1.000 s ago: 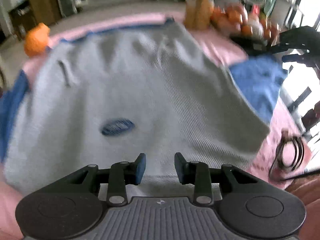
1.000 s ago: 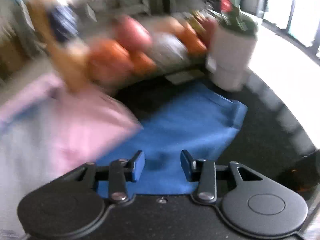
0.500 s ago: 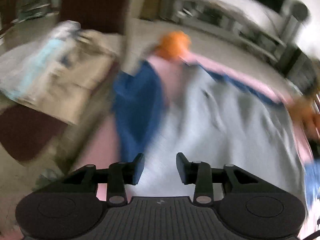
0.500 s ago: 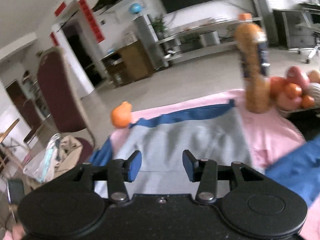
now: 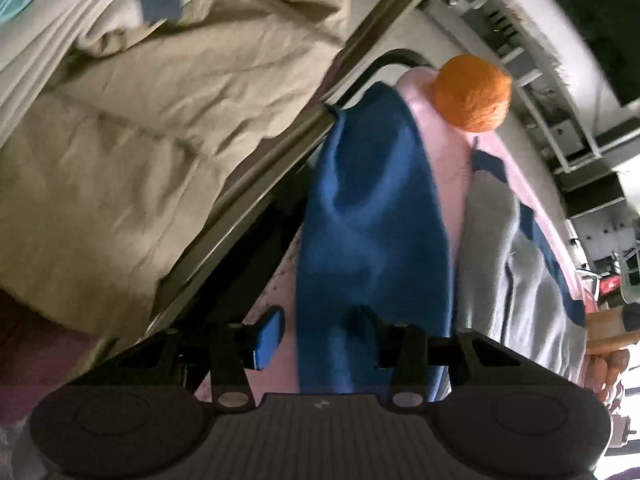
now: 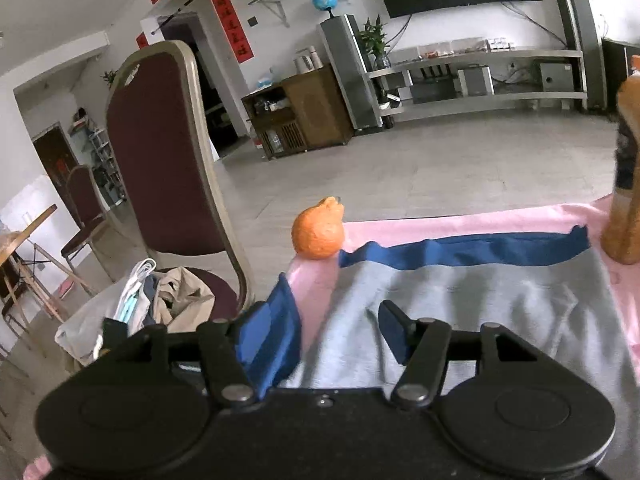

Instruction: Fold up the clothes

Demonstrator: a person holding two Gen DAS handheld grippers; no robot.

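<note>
A grey sweater (image 6: 480, 312) with blue trim lies flat on the pink tablecloth (image 6: 460, 220). Its blue sleeve (image 5: 372, 220) hangs over the table's left edge. My left gripper (image 5: 320, 334) points down at that sleeve. Its jaws are closing, with the sleeve's edge between them and no pad pressing on it. My right gripper (image 6: 324, 336) hovers over the sweater's left side by the same blue sleeve (image 6: 280, 332). Its jaws are opening and hold nothing. The grey body (image 5: 508, 272) runs along the right of the left wrist view.
An orange plush toy (image 6: 319, 229) sits at the table's far left corner (image 5: 472, 92). A maroon chair (image 6: 168, 152) beside the table carries a pile of beige clothes (image 5: 140, 140). A tall orange object (image 6: 624, 200) stands at the far right.
Both views swung from the table's right side to its left end. The left gripper rolled and now sits over the blue sleeve. The right gripper's jaws have spread wider.
</note>
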